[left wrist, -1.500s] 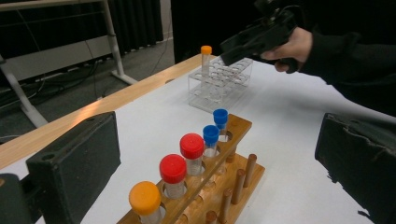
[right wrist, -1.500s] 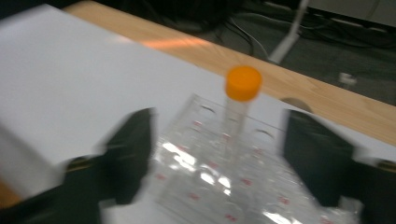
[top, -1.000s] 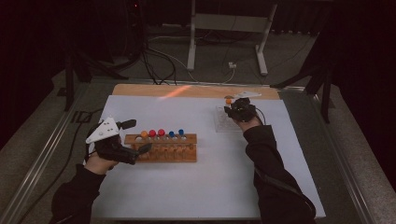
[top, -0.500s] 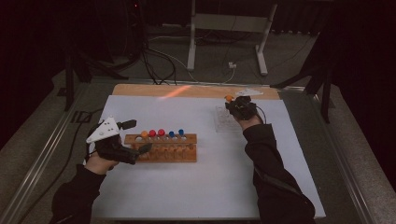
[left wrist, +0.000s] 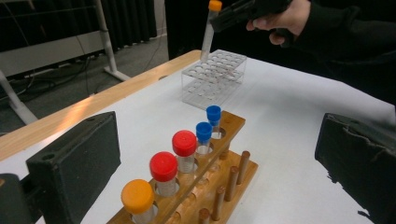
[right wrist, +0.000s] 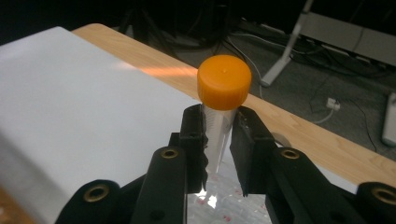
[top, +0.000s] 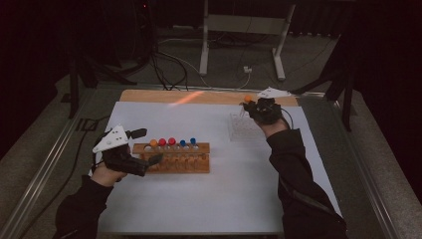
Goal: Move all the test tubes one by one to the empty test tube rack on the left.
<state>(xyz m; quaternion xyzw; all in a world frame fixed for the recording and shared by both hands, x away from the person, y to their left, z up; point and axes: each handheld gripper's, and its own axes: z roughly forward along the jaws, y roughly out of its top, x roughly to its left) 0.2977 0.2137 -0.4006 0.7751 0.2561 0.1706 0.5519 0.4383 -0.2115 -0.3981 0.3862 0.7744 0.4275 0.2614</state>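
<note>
Right gripper (right wrist: 217,135): clamped on orange-capped tube (right wrist: 223,100), above clear rack (left wrist: 215,77). Left gripper (left wrist: 217,158): jaws apart, flanking wooden rack (left wrist: 224,182).

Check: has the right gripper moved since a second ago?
Yes. The right gripper, shut on the orange-capped tube, has risen from the clear rack.

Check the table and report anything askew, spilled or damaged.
Nothing stands out. The capped tubes stand upright in the wooden rack, and the clear rack sits flat on the white sheet with no spill. The orange-capped tube is clamped in the right gripper, above the clear rack. The left gripper straddles the wooden rack's end, jaws open.
</note>
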